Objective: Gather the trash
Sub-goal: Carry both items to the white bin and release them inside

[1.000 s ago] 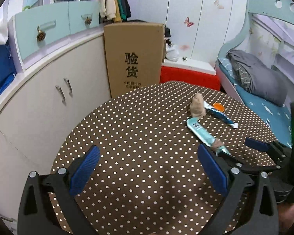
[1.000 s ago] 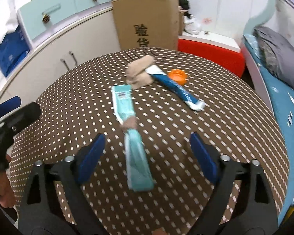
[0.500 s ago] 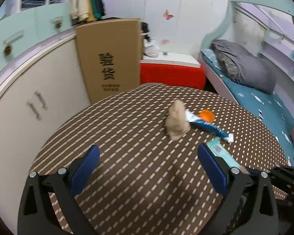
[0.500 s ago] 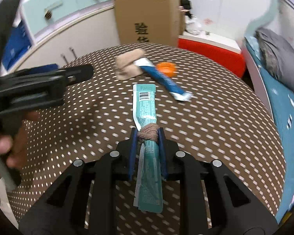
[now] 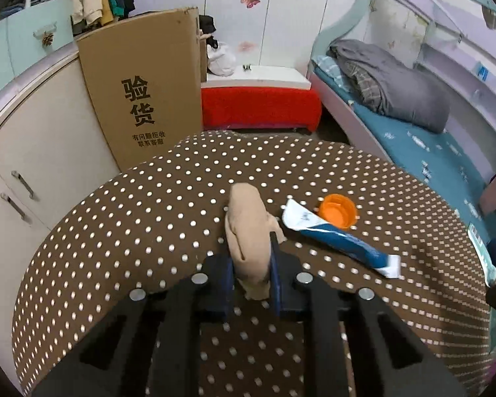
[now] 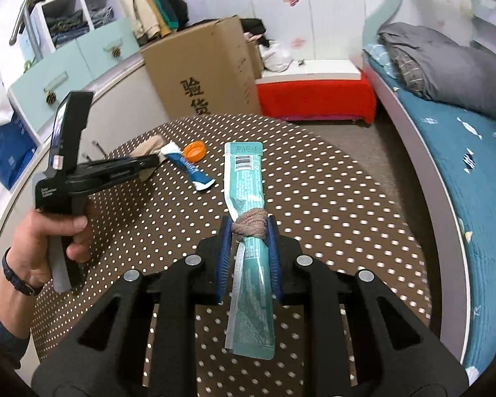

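Jaws of left gripper (image 5: 251,264) just closed, now pinching beige cloth wad (image 5: 248,228) at lower centre of left wrist view; wad soft, rolled, tan, nose end pointing up-frame, lower end hanging between blue pads. Whether lifted off worktop (image 5: 115,231): can't tell. Jaws of right gripper (image 6: 249,248) pressed onto teal wrapper (image 6: 248,198) at centre of right wrist view; wrapper long, flat, crinkled, white barcode patch at top end, brown knotted band (image 6: 250,223) round its middle right at the pads, clear seam strip along left edge. Top end of wrapper sticking up-frame, clear of worktop.

Count on brown white-dotted worktop, left wrist view: 1 cloth wad, 1 blue-white tube (image 5: 337,236) lying slantwise right of centre, 1 orange cap (image 5: 338,211) touching tube's upper end. Plus 1 teal wrapper in right jaws. Total 4 trash pcs.

Right wrist view, left side: hand (image 6: 46,241) gripping black handle of left gripper, dark band on wrist, blue sleeve at lower-left edge.

Bkgd: 1 cardboard box (image 5: 145,89) upper left w/ printed characters, 1 red bench (image 5: 261,106) upper centre, bed (image 5: 413,139) w/ grey bedding at right.
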`<act>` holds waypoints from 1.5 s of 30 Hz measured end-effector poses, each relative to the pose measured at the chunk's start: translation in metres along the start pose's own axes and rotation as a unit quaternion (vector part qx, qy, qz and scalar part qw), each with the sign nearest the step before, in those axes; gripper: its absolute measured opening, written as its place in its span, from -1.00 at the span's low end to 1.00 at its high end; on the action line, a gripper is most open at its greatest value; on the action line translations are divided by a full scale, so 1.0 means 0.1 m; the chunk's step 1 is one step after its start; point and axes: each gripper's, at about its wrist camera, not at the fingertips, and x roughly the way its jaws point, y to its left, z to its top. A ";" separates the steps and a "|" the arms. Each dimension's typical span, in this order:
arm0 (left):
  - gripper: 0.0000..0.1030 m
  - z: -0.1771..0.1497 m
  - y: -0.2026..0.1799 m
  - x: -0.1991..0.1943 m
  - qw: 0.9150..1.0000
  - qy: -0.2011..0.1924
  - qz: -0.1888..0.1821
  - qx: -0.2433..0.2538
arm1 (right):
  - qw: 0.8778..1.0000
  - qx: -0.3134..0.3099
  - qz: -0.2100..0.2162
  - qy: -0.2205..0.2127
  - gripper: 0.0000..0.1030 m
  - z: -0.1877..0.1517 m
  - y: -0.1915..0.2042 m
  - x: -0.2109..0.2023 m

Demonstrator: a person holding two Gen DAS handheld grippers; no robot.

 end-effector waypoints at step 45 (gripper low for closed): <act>-0.66 -0.76 -3.41 -1.09 0.957 0.016 -0.241 0.163 | 0.960 0.240 -0.112 -0.091 -0.59 -0.87 -2.41 -1.61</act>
